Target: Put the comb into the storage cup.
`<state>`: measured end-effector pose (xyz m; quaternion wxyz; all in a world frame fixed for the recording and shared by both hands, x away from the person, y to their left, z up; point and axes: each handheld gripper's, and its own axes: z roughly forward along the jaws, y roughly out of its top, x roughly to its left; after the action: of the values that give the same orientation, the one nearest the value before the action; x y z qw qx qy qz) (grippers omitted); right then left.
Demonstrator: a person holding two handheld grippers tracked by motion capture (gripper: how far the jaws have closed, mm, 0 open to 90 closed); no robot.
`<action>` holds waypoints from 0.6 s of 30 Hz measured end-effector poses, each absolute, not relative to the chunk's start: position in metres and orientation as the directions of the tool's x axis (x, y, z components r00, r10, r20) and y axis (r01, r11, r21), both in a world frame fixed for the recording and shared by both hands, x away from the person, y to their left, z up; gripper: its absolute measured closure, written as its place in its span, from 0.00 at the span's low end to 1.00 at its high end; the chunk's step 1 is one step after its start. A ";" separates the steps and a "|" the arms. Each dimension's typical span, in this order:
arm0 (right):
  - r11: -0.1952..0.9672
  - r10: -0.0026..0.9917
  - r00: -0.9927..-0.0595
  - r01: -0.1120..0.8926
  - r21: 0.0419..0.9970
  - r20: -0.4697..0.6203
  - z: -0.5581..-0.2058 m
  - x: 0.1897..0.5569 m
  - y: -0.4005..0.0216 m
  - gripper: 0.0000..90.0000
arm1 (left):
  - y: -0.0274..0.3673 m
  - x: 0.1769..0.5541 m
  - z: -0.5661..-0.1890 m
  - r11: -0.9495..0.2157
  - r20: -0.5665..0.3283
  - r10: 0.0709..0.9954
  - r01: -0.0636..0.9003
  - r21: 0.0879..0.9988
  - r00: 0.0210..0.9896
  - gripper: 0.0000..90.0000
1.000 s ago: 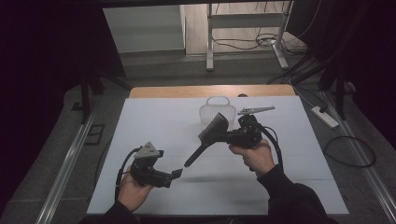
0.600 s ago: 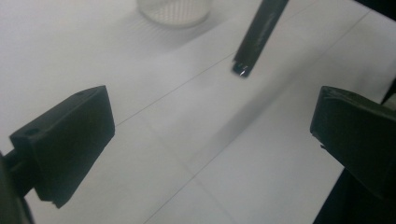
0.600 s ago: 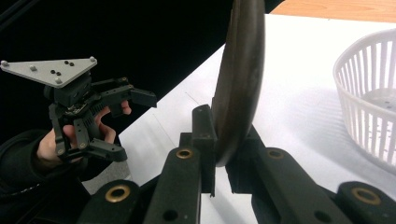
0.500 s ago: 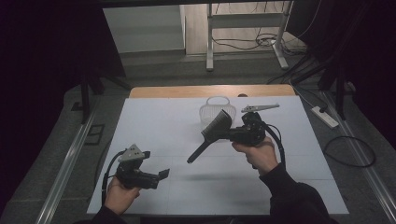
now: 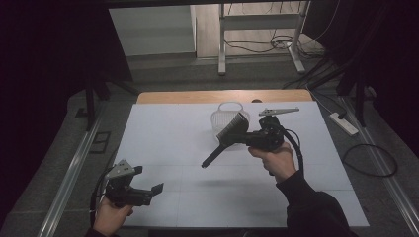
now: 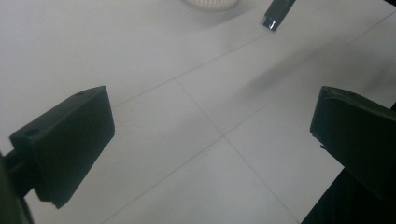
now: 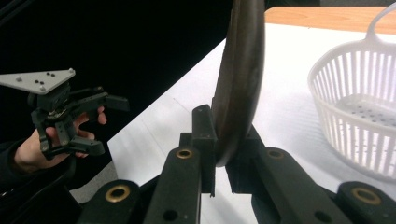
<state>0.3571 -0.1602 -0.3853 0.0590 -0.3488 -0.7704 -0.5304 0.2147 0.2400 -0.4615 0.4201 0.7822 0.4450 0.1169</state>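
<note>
Gripping a dark brush [image 5: 228, 135] above the tabletop [image 5: 163, 133] beside the white basket [image 5: 221, 116], the right claw [image 5: 249, 139] stays clamped; the left claw [image 5: 148, 192] gapes empty at the near left corner.

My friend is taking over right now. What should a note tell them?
Right gripper: shut on the dark brush, held above the table, handle pointing down toward the table's middle.
Left gripper: open, holding nothing, low over the near left corner.
White basket: at the far side, just behind the brush, with nothing in it as far as can be seen.
Done: brush picked up.
Left: probably setting it in the basket.
</note>
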 end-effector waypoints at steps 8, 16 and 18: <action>0.170 0.495 -0.738 0.601 0.781 0.459 -0.383 0.363 -0.167 0.93 | 0.245 0.207 -0.464 -0.269 -0.169 0.811 0.613 0.743 0.561 0.00; 0.143 0.510 -0.725 0.602 0.786 0.463 -0.380 0.368 -0.174 0.93 | 0.249 0.201 -0.466 -0.265 -0.173 0.819 0.629 0.731 0.547 0.00; 0.135 0.514 -0.722 0.602 0.787 0.464 -0.379 0.370 -0.175 0.93 | 0.250 0.200 -0.466 -0.270 -0.170 0.820 0.631 0.728 0.547 0.00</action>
<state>0.3704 -0.1752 -0.3787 0.0406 -0.3708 -0.7524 -0.5429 0.1995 0.2495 -0.4663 0.3914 0.7875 0.4605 0.1207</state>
